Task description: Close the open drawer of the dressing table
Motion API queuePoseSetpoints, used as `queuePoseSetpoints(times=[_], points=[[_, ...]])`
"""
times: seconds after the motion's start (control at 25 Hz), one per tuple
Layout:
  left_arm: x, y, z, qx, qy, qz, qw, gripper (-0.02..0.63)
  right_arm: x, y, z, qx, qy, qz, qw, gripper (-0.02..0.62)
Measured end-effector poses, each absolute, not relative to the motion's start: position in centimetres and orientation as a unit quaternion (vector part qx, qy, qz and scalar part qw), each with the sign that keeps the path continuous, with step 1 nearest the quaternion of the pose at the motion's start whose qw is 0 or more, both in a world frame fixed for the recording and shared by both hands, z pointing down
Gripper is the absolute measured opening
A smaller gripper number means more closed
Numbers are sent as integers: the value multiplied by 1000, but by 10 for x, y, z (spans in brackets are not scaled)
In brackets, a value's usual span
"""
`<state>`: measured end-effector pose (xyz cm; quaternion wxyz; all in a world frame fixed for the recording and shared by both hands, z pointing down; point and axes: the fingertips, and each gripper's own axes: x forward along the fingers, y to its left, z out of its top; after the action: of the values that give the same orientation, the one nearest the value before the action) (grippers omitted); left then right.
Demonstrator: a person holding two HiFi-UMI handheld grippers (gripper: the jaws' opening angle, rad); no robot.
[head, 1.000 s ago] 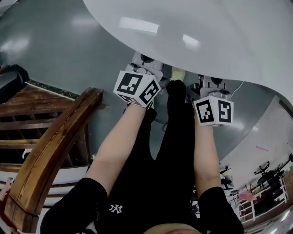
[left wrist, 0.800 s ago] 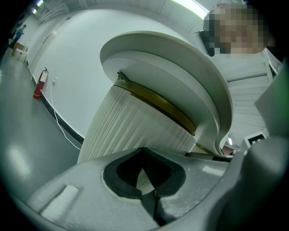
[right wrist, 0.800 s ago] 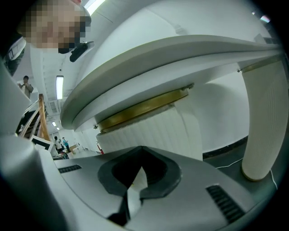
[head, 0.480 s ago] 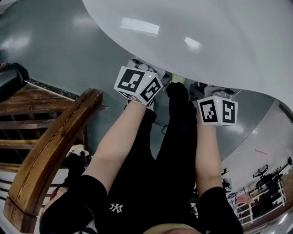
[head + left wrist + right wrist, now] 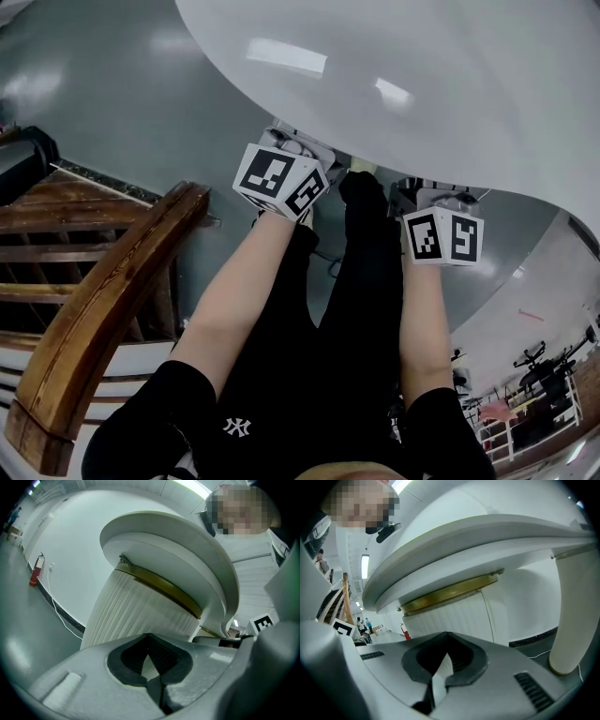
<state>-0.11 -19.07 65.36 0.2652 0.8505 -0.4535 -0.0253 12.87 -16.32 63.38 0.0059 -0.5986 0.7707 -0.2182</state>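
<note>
The dressing table's glossy white top [image 5: 403, 84] fills the upper part of the head view. Both grippers reach under its near edge, so their jaws are hidden there. Only the marker cube of the left gripper [image 5: 279, 181] and that of the right gripper [image 5: 442, 236] show. Seen from below in the left gripper view, a ribbed white front [image 5: 136, 616] with a gold band [image 5: 164, 585] sits under the top. The left gripper [image 5: 151, 660] is shut and empty, short of the front. The right gripper [image 5: 443, 660] is shut and empty before the same ribbed front [image 5: 454, 616]. I cannot tell a drawer apart.
A wooden chair [image 5: 103, 281] stands close on the left, beside the person's legs [image 5: 347, 309]. A white table leg [image 5: 572, 611] rises at the right of the right gripper view. A red fire extinguisher [image 5: 35, 570] stands by the far wall on grey floor [image 5: 103, 103].
Both grippers have slid a little further under the tabletop's edge, so less of their bodies shows. Their jaws stayed shut.
</note>
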Motion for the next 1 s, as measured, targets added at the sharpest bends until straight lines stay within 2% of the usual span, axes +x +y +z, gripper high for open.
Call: queuePoseSetpoints(times=[0.52,1.0], points=[[-6,-126,622,847,-447,36,287,9,122,-103,609,-595,761,-255,-37,15],[-7,-86,528,865,-418,45,272,9,92,-75,519,-571,781,-248,-42,15]])
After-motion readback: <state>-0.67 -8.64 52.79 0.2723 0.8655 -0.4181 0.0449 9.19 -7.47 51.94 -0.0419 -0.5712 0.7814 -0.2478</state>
